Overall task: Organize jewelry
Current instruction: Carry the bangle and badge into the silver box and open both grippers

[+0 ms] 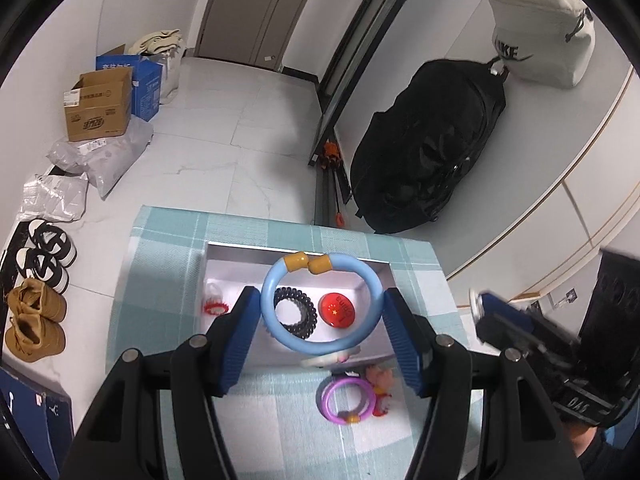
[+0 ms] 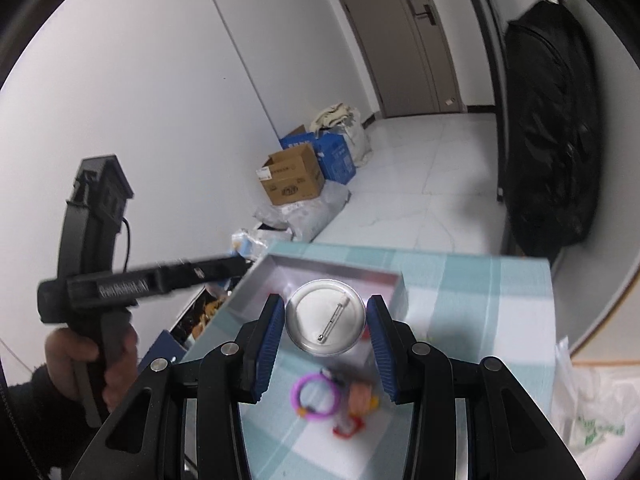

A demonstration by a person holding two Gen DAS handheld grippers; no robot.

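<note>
My left gripper is shut on a light blue bangle with two yellow caps, held above the white box. In the box lie a black coil hair tie, a red round badge and a red-white ring. A purple ring and a small pig figure lie on the cloth in front. My right gripper is shut on a round silver pin badge, its pin back showing, above the box's near edge. The purple ring lies blurred below it.
The table has a teal checked cloth. On the floor at left are shoes, parcels and cardboard boxes. A black bag leans on the right wall. The other gripper shows in the left wrist view and in the right wrist view.
</note>
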